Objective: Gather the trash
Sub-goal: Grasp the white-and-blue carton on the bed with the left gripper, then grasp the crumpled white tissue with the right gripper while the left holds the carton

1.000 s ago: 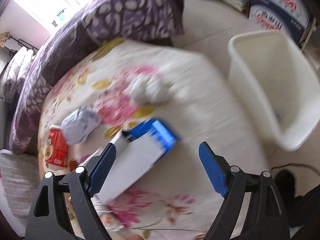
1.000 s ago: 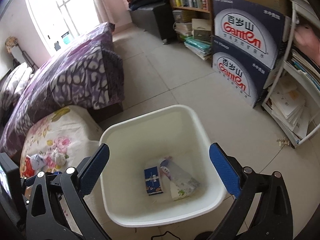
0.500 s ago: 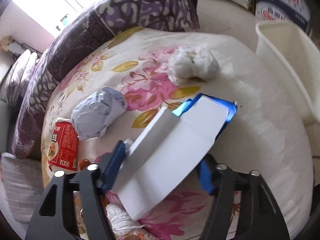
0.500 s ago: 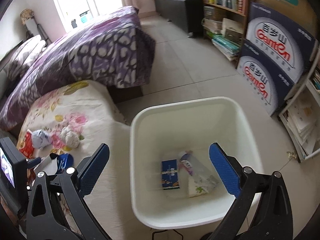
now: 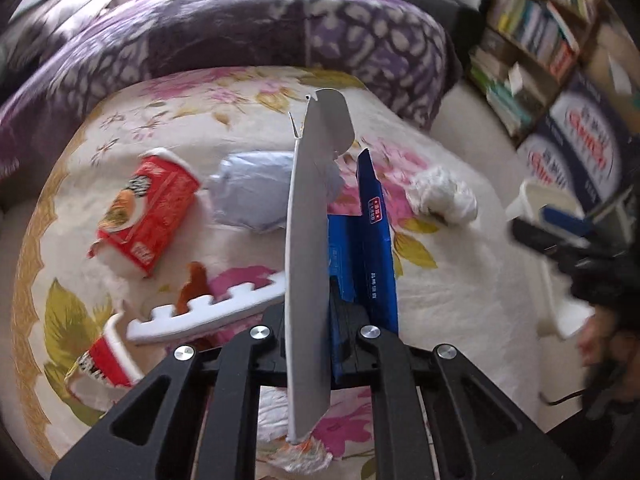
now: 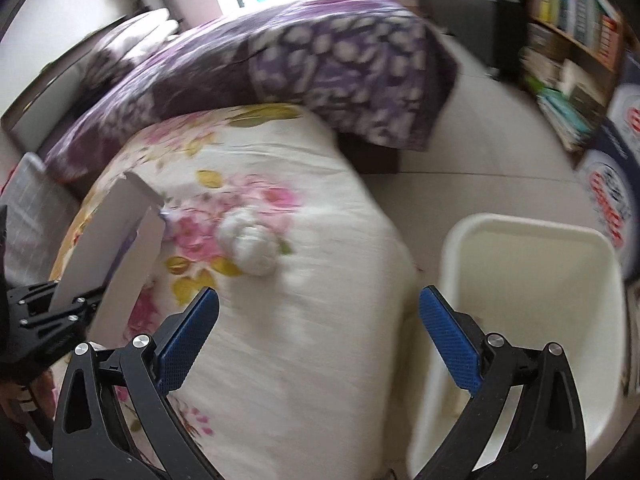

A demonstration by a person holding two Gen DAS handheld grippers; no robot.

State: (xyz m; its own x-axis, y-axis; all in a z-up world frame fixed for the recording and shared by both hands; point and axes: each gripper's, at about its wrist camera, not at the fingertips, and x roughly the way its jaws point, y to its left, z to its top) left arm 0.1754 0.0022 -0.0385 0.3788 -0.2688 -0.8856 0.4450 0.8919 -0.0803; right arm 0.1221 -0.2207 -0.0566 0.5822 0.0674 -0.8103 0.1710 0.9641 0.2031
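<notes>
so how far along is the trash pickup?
Underway. The left hand-held gripper is shut on the flattened blue box; the right hand-held gripper is open. Left on the bed: red carton, two paper wads, foam strip. Bin contents unseen.

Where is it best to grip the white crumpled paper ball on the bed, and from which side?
Grip the white crumpled paper ball across its middle, coming from above with the open right gripper. It looks soft and roundish, lying alone on the floral bedcover, so any side probably works.
</notes>
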